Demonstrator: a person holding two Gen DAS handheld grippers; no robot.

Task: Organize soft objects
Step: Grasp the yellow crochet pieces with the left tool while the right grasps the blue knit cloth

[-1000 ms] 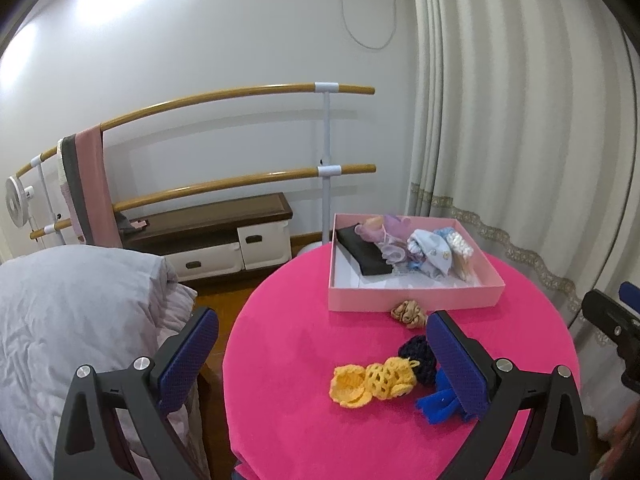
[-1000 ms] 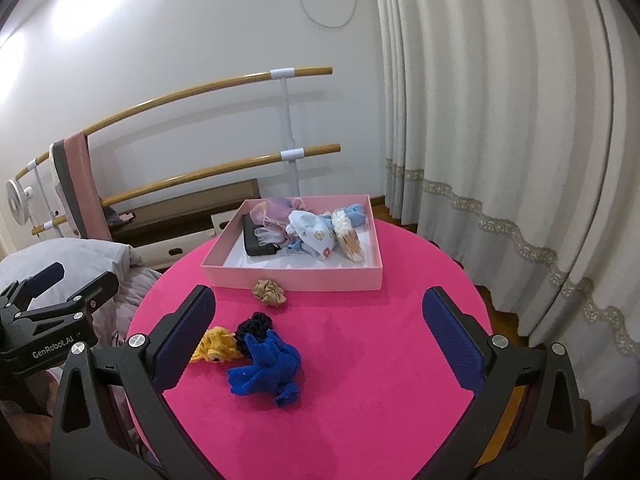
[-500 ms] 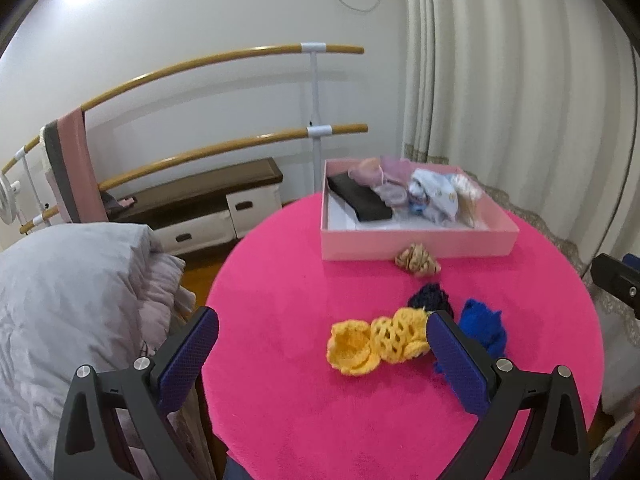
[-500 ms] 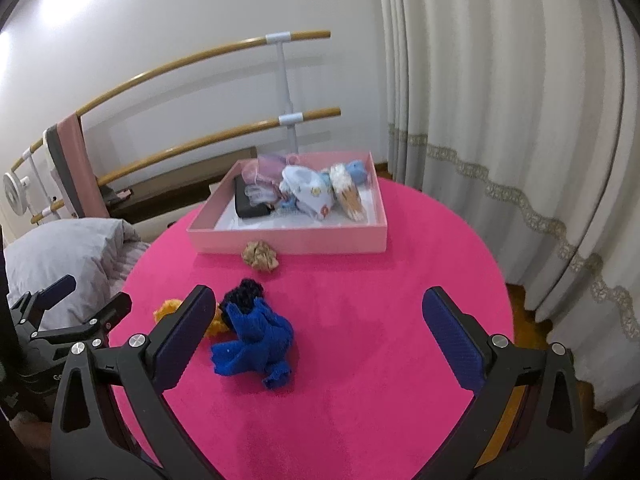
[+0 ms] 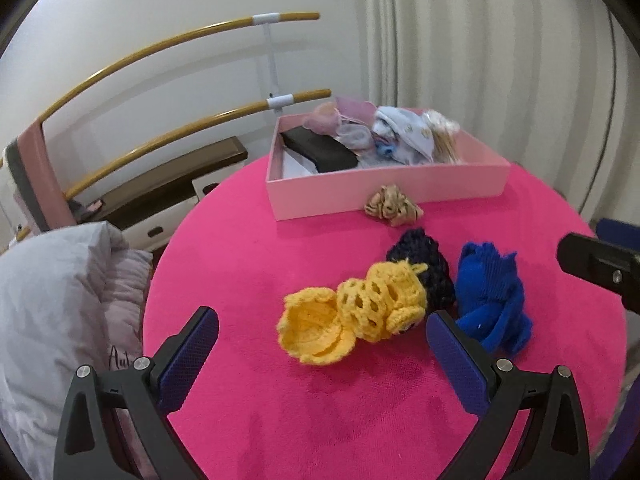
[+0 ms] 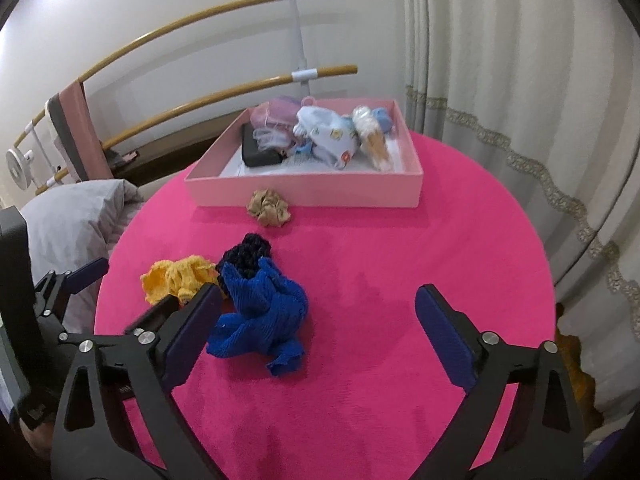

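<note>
Lying loose: 4 soft pieces (image 6: 260,312) | 1 pink box (image 6: 304,190) | left claw (image 5: 322,354) wide | right claw (image 6: 318,330) closing, empty

Bare pink tabletop (image 6: 400,264) right of blue cloth (image 6: 260,312); pink box (image 6: 304,188) behind

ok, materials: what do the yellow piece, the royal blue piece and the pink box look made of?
Yellow piece: crocheted yarn, matte; an open lattice of holes and looped stitches show.
Royal blue piece: soft ribbed knit fabric, matte; fine parallel ribs, crumpled folds. The fibre can't be told.
Pink box: probably cardboard with a smooth, matte pink face; thin straight walls, crisp corners, pale inside.
</note>
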